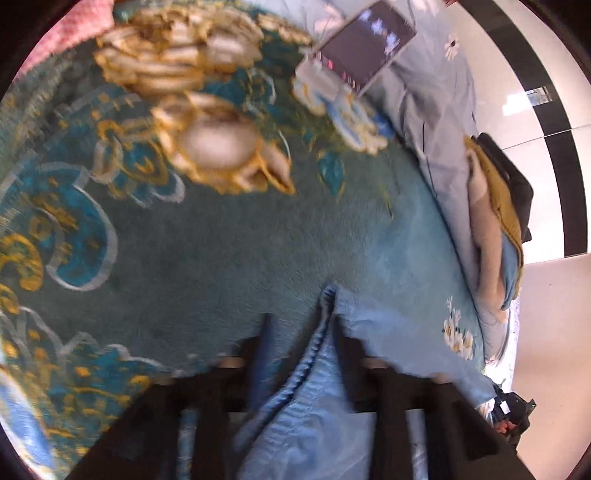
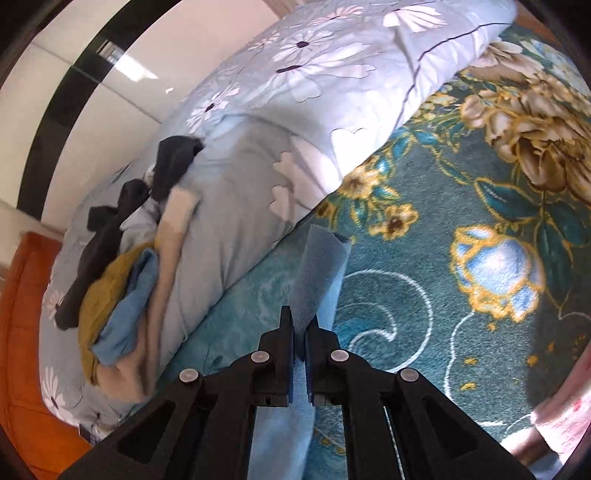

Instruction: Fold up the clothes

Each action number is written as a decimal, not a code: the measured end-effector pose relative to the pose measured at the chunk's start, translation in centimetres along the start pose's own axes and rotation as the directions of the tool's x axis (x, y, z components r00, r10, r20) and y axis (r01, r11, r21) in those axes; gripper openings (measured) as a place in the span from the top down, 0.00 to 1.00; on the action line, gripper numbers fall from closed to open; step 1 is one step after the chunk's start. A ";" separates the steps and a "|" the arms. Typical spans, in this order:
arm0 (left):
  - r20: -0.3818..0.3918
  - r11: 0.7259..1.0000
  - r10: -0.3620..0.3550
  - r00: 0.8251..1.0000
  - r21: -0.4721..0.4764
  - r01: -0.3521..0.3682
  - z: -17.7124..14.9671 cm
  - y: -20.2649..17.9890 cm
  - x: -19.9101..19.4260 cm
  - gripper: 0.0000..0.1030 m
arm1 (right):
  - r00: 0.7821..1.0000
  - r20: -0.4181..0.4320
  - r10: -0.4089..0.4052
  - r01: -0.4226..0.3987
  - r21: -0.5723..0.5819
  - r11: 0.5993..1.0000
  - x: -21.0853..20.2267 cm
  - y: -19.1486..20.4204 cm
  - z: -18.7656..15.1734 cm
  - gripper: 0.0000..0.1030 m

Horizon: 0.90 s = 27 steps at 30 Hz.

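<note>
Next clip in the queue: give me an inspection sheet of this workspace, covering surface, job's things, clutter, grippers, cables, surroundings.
Surface: teal floral blanket spread over a bed.
Job's things: light blue garment, a gathered fold running up between the left gripper's fingers; a thin edge of it stands up from the right gripper.
Clutter: pile of clothes (dark, mustard, blue, beige) on the flower-print duvet; dark tablet-like device, blurred.
Grippers: left gripper open around the fold, pads not visibly pressing; right gripper shut on the garment's edge.
Cables: nothing seen.
Surroundings: glossy white wall panels with a black band; orange bed frame; pink fabric.
</note>
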<state>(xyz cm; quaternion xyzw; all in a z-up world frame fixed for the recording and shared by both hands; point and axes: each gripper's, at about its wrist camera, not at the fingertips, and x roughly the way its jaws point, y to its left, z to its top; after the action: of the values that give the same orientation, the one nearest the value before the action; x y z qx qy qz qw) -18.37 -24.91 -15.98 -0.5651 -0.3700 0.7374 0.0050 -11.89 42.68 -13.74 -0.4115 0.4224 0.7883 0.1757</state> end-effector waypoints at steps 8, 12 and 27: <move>-0.027 0.998 -0.008 1.000 0.054 0.010 0.3 -2.4 3.0 0.66 | 0.999 -0.029 0.025 -0.026 -0.032 0.999 -1.3 0.5 -0.6 0.95; 0.036 0.993 0.020 0.999 0.116 -0.024 0.1 -3.9 2.0 0.90 | 0.999 -0.026 0.031 -0.032 -0.044 0.999 -1.7 0.9 -0.6 0.95; 0.059 0.995 0.078 0.995 0.064 -0.081 4.1 -1.8 0.9 0.76 | 0.999 -0.039 -0.025 0.025 -0.020 0.999 0.4 0.7 -1.4 0.71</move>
<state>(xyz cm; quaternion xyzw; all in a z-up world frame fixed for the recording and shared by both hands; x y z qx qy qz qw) -22.89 -25.39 -15.38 -0.5578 -0.3224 0.7647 -0.0161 -11.90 41.12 -14.16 -0.4339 0.4127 0.7819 0.1731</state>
